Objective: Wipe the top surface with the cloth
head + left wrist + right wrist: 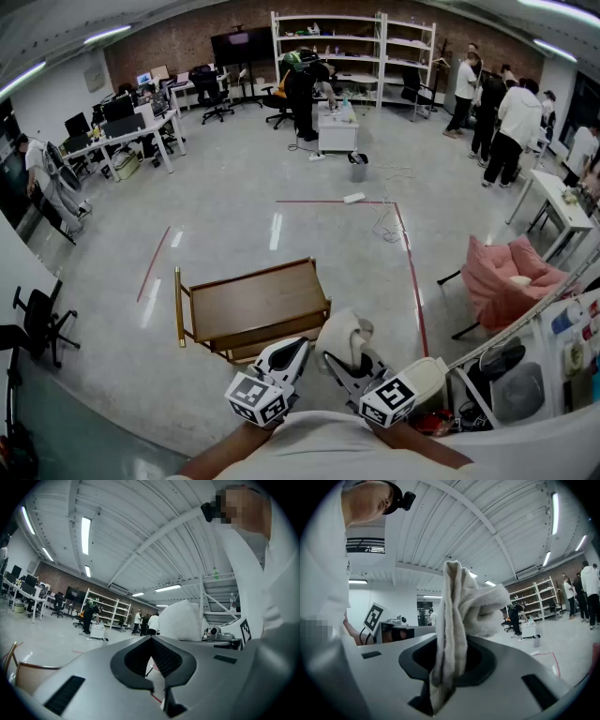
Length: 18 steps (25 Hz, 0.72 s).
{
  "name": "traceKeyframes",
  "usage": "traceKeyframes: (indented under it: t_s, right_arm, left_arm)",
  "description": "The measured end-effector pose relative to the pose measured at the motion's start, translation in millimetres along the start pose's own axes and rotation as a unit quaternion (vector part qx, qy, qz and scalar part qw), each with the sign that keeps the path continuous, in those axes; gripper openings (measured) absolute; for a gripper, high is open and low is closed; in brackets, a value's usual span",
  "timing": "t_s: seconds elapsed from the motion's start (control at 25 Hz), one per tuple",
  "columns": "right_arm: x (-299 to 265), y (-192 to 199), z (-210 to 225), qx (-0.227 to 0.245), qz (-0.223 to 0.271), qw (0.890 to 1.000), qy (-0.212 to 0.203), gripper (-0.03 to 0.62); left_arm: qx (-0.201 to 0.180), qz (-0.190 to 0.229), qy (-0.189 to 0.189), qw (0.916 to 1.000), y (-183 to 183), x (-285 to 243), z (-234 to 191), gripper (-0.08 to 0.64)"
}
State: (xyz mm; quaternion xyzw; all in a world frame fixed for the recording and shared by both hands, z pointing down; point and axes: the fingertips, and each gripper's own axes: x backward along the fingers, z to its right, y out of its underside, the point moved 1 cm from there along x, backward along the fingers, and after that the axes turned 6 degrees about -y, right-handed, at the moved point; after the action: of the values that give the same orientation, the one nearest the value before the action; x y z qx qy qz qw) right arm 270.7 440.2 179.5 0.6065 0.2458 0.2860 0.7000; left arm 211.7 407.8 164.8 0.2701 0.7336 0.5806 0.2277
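The right gripper (pixel 440 698) has its fingers clenched on the white cloth (pixel 459 616), which sits pinched by a narrow fold while most of it bunches loosely above the fingers. The left gripper (pixel 161 693) has its fingers pressed together on nothing. Both hang close to the person's body, the cloth well apart from the wooden cart (pixel 253 302) ahead on the floor, whose flat brown surface looks bare and not yet touched. The main risk from here is the thin grip – dragging the wad across the wood could tug the fold out of the fingers. A bunched cloth would also cover only a narrow strip, and a hard push might shift the cart – the free left gripper could steady it
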Motion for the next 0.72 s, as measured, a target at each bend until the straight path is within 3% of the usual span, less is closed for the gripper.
traceKeyframes:
  t_s: [0.4, 0.72]
  right_arm:
    - [-20.9, -3.4, -3.9, -0.004, 0.018, 1.0, -0.023, 0.092]
    - [-74.0, -1.6, 0.3, -0.017, 0.023, 0.999, -0.031, 0.092]
  left_arm:
    - [0.003, 0.002, 0.004, 1.0, -0.8, 0.8, -20.0, 0.006]
    - [0.002, -0.007, 0.002, 1.0, -4.7, 4.4, -73.0, 0.006]
